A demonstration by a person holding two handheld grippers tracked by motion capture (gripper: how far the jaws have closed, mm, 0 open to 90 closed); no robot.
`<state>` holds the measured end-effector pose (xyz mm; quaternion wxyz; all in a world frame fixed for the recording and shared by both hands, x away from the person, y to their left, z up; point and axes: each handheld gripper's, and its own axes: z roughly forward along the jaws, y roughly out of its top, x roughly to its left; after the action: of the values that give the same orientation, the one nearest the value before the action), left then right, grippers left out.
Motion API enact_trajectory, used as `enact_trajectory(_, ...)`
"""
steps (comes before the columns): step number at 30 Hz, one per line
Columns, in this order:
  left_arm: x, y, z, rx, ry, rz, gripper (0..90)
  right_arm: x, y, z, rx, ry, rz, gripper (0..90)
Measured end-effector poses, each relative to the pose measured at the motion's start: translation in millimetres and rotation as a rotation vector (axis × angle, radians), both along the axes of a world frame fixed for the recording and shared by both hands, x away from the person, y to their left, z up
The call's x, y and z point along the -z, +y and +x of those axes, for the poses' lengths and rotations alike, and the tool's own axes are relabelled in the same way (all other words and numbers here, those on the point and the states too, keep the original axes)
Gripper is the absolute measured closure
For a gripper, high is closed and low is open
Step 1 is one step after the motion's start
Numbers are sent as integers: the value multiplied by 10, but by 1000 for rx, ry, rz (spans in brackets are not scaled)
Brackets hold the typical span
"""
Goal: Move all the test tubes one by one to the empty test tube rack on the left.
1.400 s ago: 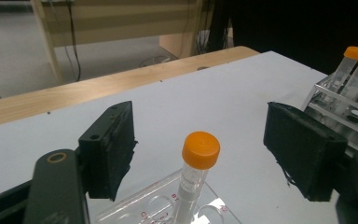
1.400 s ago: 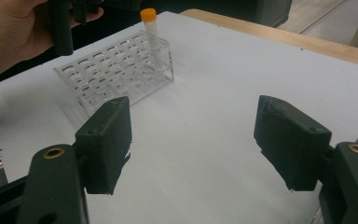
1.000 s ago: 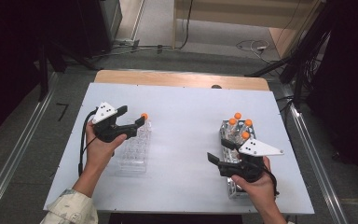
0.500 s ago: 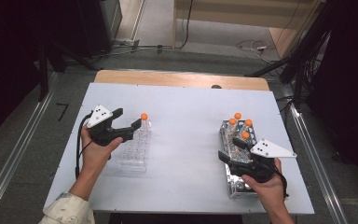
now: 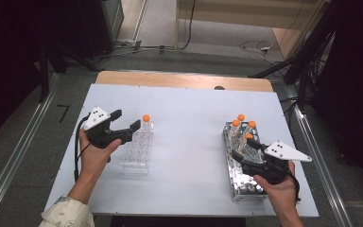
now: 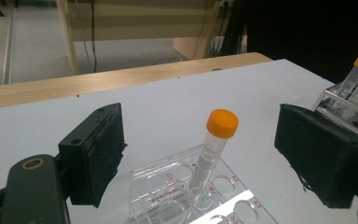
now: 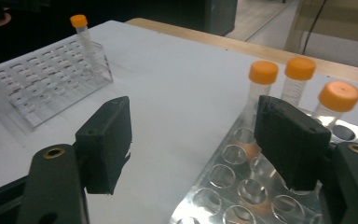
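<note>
A clear plastic rack [image 5: 136, 151] lies left of centre on the white table, and one orange-capped tube [image 5: 145, 120] stands at its far end. My left gripper [image 5: 126, 120] is open just left of that tube, apart from it. In the left gripper view the tube [image 6: 213, 148] stands between the spread pads [image 6: 95, 154], untouched. At the right a metal rack [image 5: 236, 177] holds several orange-capped tubes [image 5: 242, 126]. My right gripper [image 5: 246, 148] hangs open over the rack, just short of the tubes. In the right gripper view the tubes [image 7: 262, 81] rise beyond its open jaws.
The table's wooden far edge [image 5: 184, 79] runs across the back. The bare table middle [image 5: 189, 142] separates the two racks. Most wells of the clear rack [image 7: 37, 86] and the near wells of the metal rack [image 7: 233, 186] hold nothing. Cables lie on the floor beyond.
My left gripper has drawn back a little to the left, leaving the tube standing in the clear rack. My right gripper has shifted slightly right over the metal rack.
</note>
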<state>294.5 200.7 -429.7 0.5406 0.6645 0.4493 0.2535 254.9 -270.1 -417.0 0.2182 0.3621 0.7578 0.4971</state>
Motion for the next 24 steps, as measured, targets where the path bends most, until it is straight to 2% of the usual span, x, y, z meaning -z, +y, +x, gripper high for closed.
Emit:
enact_trajectory(6,3,-2,0,1,1,-2,160,28,-137,48,41,-13,-14,275)
enact_trajectory(13,7,-8,1,5,4,3,161,55,-281,135,70,1,-33,286)
enact_trajectory(17,14,-22,3,7,6,2,160,103,-341,234,49,10,-60,311)
enact_trajectory(21,19,-27,6,8,9,7,160,183,-385,345,6,18,-43,335)
enact_trajectory(24,24,-29,9,11,9,5,160,240,-400,411,-1,35,-35,353)
